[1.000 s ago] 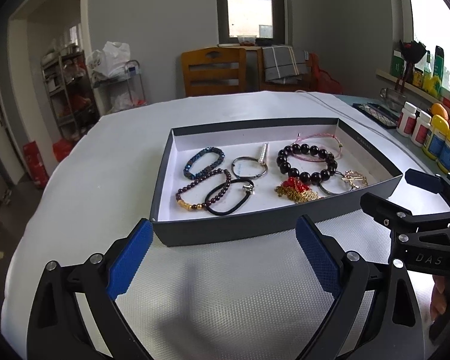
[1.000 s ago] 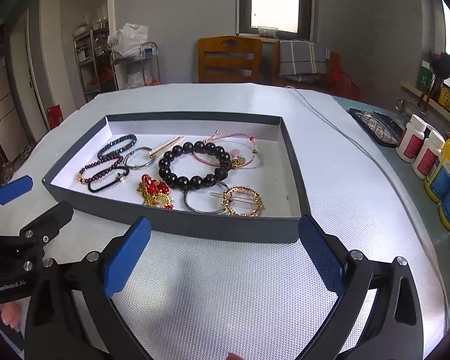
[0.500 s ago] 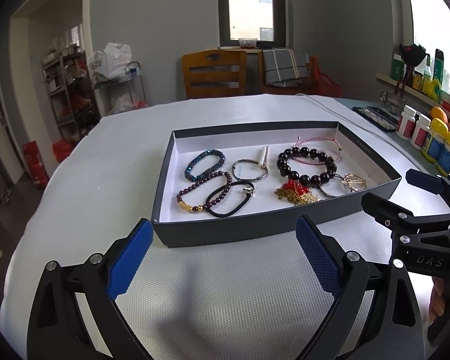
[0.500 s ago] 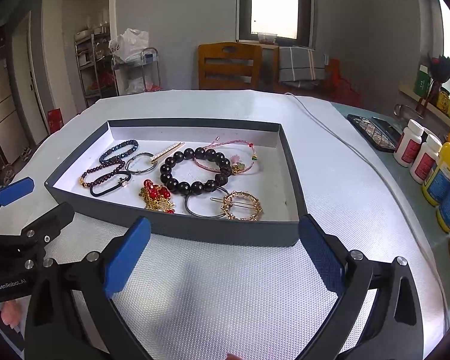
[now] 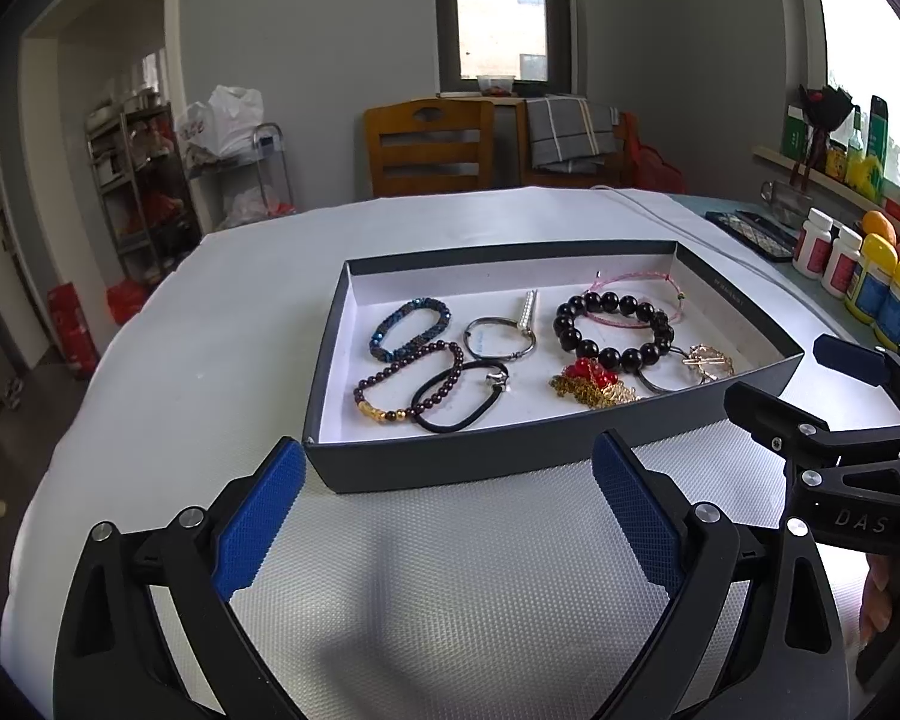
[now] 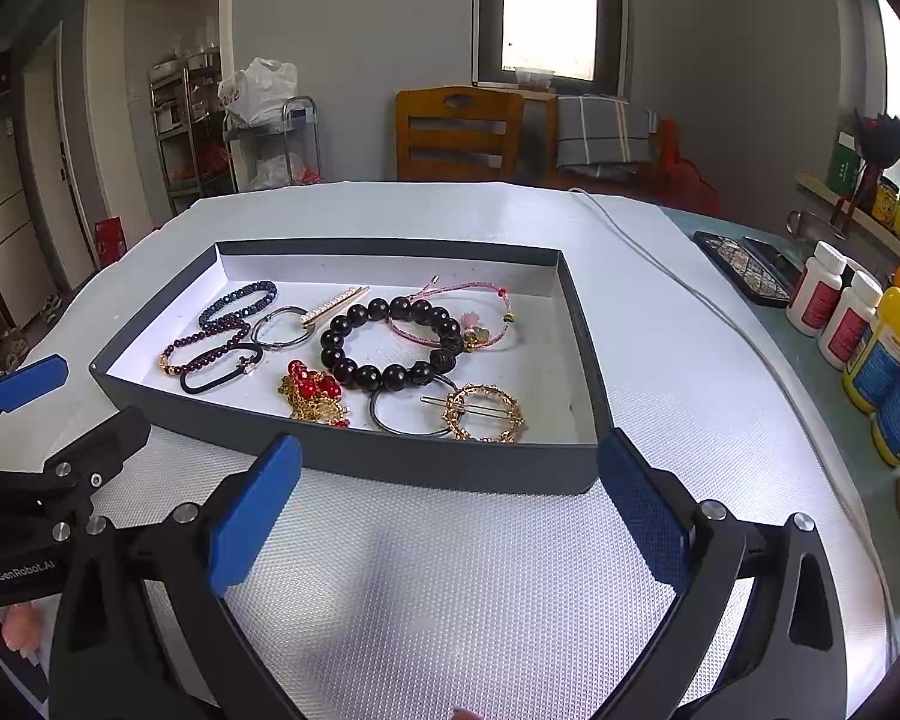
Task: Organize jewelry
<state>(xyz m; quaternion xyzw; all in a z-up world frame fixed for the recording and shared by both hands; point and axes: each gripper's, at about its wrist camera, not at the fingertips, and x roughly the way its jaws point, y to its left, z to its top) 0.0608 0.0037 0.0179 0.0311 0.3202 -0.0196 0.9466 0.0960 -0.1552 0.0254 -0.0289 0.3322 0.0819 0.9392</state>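
White textured mat covered the table (image 6: 450, 588); grey-walled room behind, wooden chair (image 5: 429, 147) under the window. Grey shallow tray (image 6: 450, 471) sat mid-table, all jewelry inside it, loosely bunched, likely awaiting sorting. Left hand-held gripper (image 5: 444, 507) and right hand-held gripper (image 6: 447, 495) both hovered just short of the tray's near wall, jaws spread wide, holding nothing. Black bead bracelet (image 6: 390, 339) overlapped the pink cord bracelet (image 6: 468, 315); gold hair ring (image 6: 483, 414) nearest right.
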